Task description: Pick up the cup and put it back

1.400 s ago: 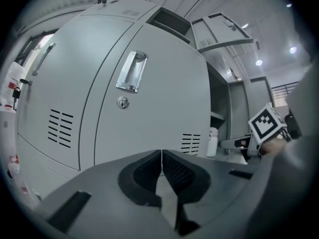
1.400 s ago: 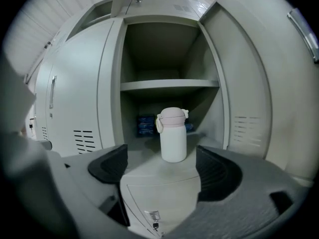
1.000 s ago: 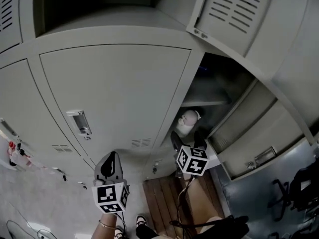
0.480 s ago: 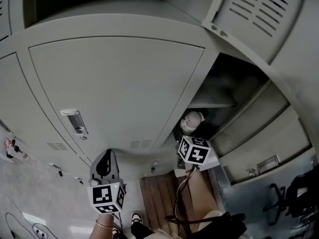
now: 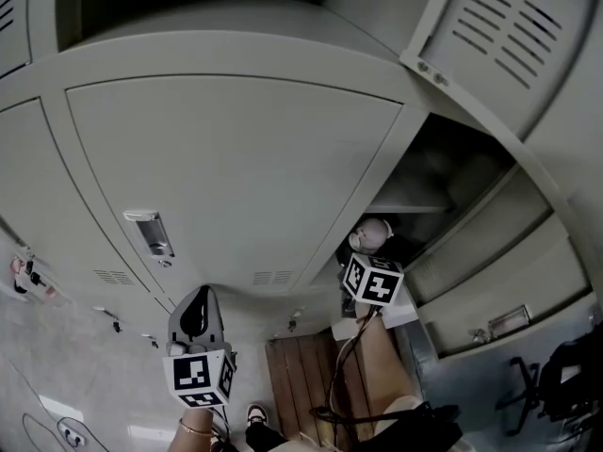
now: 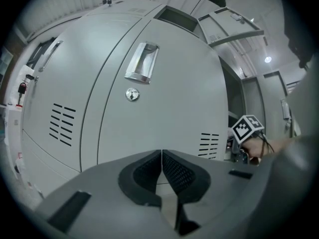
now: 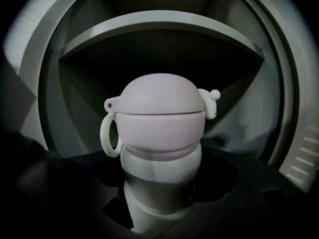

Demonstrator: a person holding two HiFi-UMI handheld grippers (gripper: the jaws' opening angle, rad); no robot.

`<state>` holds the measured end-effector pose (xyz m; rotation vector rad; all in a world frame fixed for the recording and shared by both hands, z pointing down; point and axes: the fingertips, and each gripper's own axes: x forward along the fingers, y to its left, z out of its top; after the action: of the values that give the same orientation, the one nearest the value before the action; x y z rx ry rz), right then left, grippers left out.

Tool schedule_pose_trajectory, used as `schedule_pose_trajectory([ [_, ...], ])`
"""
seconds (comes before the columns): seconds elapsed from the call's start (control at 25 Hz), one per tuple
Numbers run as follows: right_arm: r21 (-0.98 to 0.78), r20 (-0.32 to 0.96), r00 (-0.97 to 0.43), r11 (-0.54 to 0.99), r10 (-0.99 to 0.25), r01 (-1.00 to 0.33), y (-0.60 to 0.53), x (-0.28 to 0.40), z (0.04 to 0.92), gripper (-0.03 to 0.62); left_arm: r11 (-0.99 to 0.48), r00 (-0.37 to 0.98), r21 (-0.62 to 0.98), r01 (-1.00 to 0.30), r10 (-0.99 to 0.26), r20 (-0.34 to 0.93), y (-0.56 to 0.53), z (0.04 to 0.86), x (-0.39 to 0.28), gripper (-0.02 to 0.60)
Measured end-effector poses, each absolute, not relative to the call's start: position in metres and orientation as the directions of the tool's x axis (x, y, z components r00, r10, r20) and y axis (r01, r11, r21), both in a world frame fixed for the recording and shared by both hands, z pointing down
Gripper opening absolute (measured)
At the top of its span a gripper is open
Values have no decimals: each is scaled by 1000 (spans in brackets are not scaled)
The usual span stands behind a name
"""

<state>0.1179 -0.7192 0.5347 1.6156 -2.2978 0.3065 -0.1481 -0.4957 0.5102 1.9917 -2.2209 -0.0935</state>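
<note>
Presently listed:

1. Pale pink lidded cup (image 7: pixel 160 133) with domed lid, white loop handle on its left and cream lower body. It stands upright inside the open grey metal locker compartment (image 5: pixel 429 172), below the compartment's grey inner shelf (image 7: pixel 159 29).
2. Right gripper (image 7: pixel 159 193), reaching into that compartment. Its claw is wide apart, having just been closing, with the cup's lower body between the dark jaws. The jaws lie close on either side, and no press on the cup shows.
3. Left gripper (image 6: pixel 162 171), held before the closed grey locker door (image 6: pixel 164 98), well apart from the cup. Its claw is together, ribbed pads meeting, with nothing between them.
4. Recessed metal handle (image 6: pixel 142 63) on the closed door, with a round lock (image 6: pixel 132 94) just below it.
5. Louvred grey door (image 5: pixel 509 36), swung open above the compartment.
6. Brown wooden slatted panel (image 5: pixel 297 375) on the floor below the lockers.
</note>
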Motion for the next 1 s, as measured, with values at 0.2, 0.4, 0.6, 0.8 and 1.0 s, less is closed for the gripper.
schedule_pose_trajectory([
  [0.2, 5, 364, -302, 326, -881, -945, -719, 119, 536, 350, 116, -106, 144, -983, -991, 76, -492, 508, -152, 11],
  [0.4, 18, 352, -304, 331, -885, -943, -720, 118, 533, 348, 118, -107, 140, -983, -991, 82, -488, 506, -156, 11],
  [0.6, 6, 360, -296, 320, -885, -947, -717, 121, 534, 345, 111, -101, 133, -985, -992, 78, -484, 499, -156, 11],
  [0.8, -24, 373, -302, 317, -877, -948, -696, 128, 534, 344, 102, -87, 161, -982, -992, 96, -476, 495, -156, 11],
  [1.0, -13, 359, -306, 323, -882, -946, -666, 134, 519, 344, 91, -76, 160, -983, -992, 102, -465, 490, -154, 11],
])
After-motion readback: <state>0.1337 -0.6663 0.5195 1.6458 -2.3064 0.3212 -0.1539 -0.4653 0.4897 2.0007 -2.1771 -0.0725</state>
